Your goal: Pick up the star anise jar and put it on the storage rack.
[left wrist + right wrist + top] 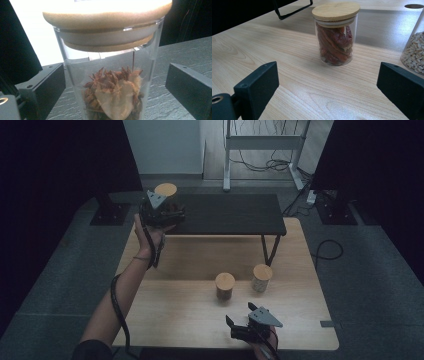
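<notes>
Black blocky fingers (47, 87) flank clear glass jar (110, 75), round cork-rimmed wooden lid (107, 15)

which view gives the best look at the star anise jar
The left gripper view: the star anise jar stands close between the fingers, contents and cork lid plain. The high view shows just its lid top on the dark shelf.

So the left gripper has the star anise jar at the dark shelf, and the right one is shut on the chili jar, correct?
Not quite. The right gripper is open, its jaws spread with bare table between them; the chili jar stands apart, ahead of it, as the right gripper view shows. The left gripper does have the star anise jar at the dark shelf.
</notes>
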Demonstrator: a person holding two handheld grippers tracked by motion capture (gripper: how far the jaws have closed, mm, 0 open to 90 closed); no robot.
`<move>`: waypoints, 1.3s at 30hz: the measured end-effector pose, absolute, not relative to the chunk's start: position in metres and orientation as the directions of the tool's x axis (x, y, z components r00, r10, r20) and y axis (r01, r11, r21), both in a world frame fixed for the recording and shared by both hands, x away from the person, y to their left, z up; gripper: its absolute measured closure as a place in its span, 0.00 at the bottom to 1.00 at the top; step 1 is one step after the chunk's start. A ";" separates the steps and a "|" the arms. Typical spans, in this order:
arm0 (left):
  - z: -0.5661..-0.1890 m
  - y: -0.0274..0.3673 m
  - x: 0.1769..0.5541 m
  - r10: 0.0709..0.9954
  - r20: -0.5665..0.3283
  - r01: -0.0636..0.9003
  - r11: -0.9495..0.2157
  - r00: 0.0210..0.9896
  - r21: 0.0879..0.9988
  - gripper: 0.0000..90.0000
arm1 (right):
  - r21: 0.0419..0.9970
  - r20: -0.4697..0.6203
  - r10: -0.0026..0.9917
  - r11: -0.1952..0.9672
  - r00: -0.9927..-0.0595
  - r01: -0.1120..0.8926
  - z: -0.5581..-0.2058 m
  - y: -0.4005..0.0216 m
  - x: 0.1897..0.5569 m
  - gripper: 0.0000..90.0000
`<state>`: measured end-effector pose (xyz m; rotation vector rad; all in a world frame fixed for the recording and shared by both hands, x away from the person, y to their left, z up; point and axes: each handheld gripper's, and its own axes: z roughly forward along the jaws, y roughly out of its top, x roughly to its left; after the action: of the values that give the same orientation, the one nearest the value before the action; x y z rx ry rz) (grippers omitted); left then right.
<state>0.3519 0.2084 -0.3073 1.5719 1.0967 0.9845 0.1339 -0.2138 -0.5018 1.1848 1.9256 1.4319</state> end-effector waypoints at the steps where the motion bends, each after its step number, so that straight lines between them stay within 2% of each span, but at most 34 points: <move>1: -0.307 0.209 0.351 0.957 0.092 0.196 -0.149 0.274 0.969 0.03 | 0.928 0.125 0.843 0.087 -0.523 0.363 -0.502 -0.214 0.134 0.04; 39: -0.314 0.221 0.310 0.953 0.068 0.207 -0.134 0.296 0.969 0.03 | 0.932 0.106 0.838 0.104 -0.535 0.346 -0.500 -0.208 0.129 0.04</move>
<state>0.3102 0.2211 -0.3139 1.5744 1.0953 0.9450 0.1289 -0.2076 -0.4999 1.1527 1.9318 1.4292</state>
